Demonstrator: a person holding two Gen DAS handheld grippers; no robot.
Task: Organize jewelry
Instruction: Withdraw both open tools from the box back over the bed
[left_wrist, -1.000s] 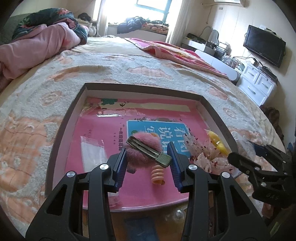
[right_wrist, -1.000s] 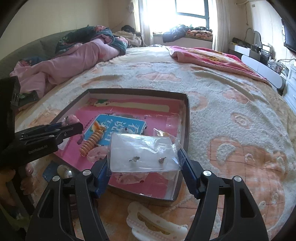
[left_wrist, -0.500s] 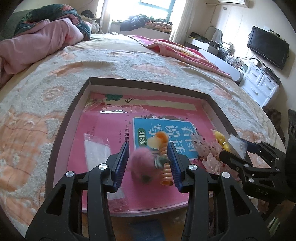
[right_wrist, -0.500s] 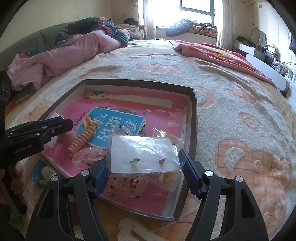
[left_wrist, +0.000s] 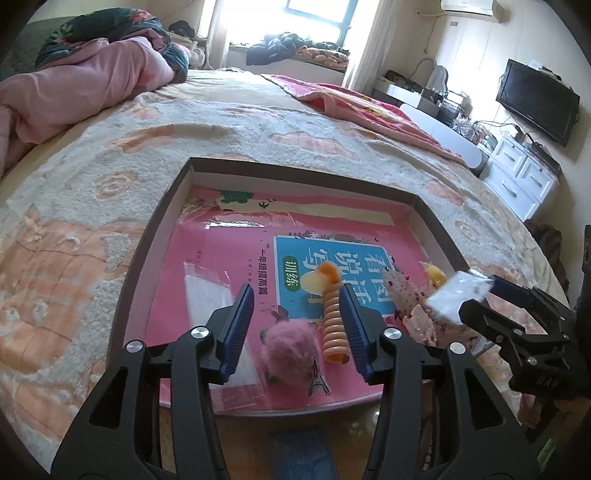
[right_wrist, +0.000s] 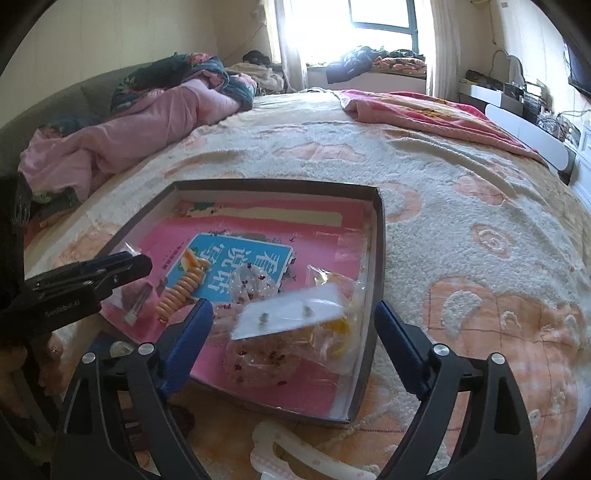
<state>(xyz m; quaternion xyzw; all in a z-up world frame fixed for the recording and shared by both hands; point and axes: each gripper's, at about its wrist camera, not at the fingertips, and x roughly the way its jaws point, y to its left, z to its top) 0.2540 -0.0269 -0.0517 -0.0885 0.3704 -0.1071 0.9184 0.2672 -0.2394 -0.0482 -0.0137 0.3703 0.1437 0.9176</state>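
Observation:
A dark shallow box (left_wrist: 303, 170) lined with a pink book lies on the bed; it also shows in the right wrist view (right_wrist: 376, 258). My left gripper (left_wrist: 297, 325) is open above a pink fluffy hair clip (left_wrist: 290, 350) lying in the box beside an orange spiral hair tie (left_wrist: 332, 325). My right gripper (right_wrist: 293, 345) is open; the clear bag with two earrings (right_wrist: 291, 315) is free of its fingers, blurred and tilted over other plastic bags (right_wrist: 266, 354) in the box's right corner.
A clear bag (left_wrist: 207, 291) lies at the box's left. A white hair claw (right_wrist: 306, 458) lies on the blanket in front of the box. Pink bedding (left_wrist: 74, 92) is piled at far left. A TV (left_wrist: 535, 99) and white drawers stand at right.
My left gripper opened and dropped the pink hair clip into the box. My right gripper opened wide and let go of the earring bag, which now falls onto the bags below.

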